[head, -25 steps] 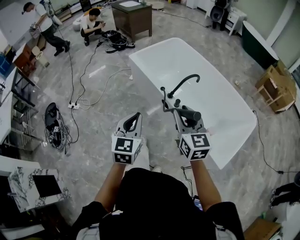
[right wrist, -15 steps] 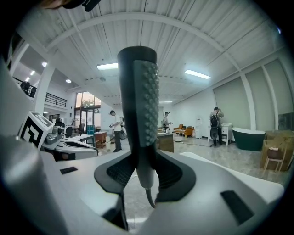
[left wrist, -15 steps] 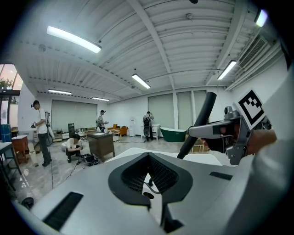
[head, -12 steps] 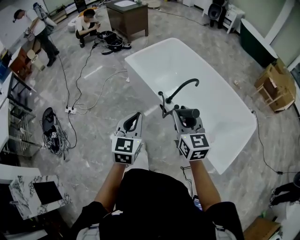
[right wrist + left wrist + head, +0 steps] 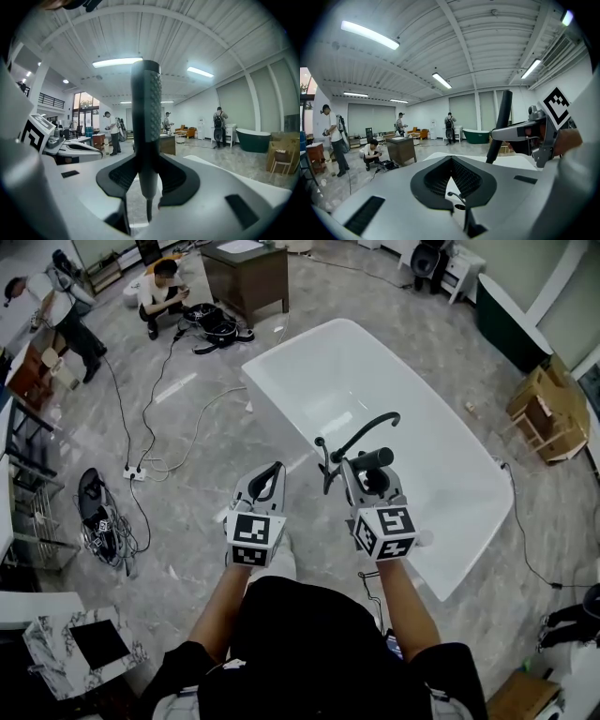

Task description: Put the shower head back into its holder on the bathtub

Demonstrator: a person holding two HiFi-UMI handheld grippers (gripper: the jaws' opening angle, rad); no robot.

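While the shower head [image 5: 373,459] is carried: right hand-held gripper [image 5: 364,480] squeezes it.
Left hand-held gripper [image 5: 270,474]: closed, empty.
Risk: bumping the tap [image 5: 367,424] at 12 o'clock could knock it loose.

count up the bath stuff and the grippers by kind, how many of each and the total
bathtubs: 2 (white bathtub, dark green bathtub)
black faucet: 1
shower head: 1, held in the right gripper's jaws
grippers: 2 (left gripper, right gripper)
total: 6
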